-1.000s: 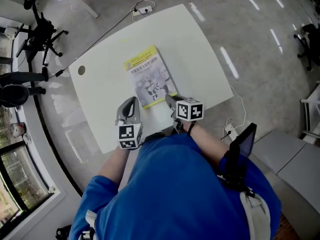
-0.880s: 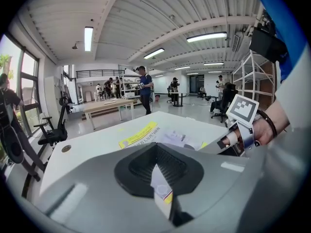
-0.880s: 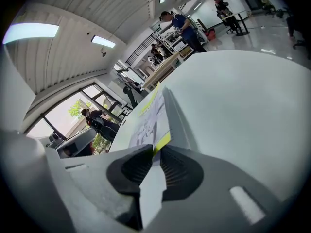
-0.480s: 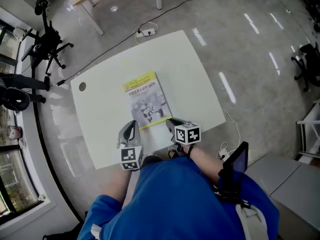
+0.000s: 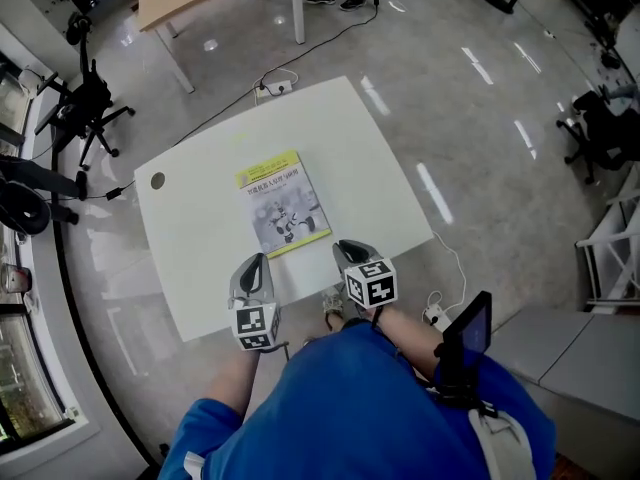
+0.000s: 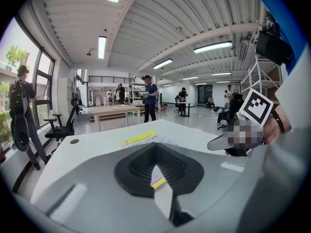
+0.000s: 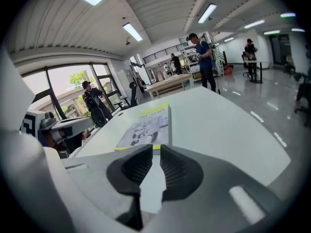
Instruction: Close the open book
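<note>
- Where the white table (image 5: 370, 158) faces the person, the book (image 5: 281, 204) lies closed and flat, cover up, near the table's middle.
- Its long axis runs away from the person, the far end leaning slightly left. The yellow title band is at that far end.
- The cover print is too small to read.
- The cover is glossy, yellow framing a grey illustration. The tabletop is smooth with rounded corners.
- The left gripper (image 5: 252, 270) has its ribbed black pads meeting at the tips, holding nothing.
- The right gripper (image 5: 345, 250) shows a narrow slit between its pads, with nothing in it.
- Both grippers are just short of the book.
</note>
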Demonstrator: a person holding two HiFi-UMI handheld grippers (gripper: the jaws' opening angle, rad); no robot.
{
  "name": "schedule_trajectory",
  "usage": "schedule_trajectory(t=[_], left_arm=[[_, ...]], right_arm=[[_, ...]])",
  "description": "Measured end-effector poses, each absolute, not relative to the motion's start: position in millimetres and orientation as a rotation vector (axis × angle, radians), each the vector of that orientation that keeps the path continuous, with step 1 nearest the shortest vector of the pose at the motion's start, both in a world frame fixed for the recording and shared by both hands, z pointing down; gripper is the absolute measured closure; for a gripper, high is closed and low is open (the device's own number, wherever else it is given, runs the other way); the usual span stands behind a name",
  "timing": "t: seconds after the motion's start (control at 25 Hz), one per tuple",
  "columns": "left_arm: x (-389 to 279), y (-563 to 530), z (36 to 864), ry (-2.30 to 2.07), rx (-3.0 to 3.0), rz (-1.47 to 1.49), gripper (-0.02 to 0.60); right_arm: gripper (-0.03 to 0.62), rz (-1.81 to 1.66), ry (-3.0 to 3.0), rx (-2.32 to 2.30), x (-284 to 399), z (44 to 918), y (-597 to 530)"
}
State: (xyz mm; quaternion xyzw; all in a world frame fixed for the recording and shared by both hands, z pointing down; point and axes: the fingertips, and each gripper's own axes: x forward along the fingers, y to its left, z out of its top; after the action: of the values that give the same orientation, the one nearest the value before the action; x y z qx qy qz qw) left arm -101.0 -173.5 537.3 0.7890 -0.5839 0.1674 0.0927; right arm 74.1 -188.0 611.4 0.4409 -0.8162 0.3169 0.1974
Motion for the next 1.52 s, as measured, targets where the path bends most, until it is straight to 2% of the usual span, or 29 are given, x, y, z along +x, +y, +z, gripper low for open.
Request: schedule_trajectory(t=[0.44, 0.88, 1.52], left_arm=[[-115, -82, 482, -1.813, 2.437, 0.358, 0.575], [-124, 3, 456, -1.818, 2.479, 0.285, 0.574], [-85, 45, 433, -1.833, 2.477, 0.231, 0.574]], right_arm=[[0.553, 0.341, -2.447, 1.264, 32, 515, -103], [0.554, 0.209, -2.495, 1.271, 11, 468, -15], [0.560, 0.166, -2.581, 1.204, 34, 437, 26]])
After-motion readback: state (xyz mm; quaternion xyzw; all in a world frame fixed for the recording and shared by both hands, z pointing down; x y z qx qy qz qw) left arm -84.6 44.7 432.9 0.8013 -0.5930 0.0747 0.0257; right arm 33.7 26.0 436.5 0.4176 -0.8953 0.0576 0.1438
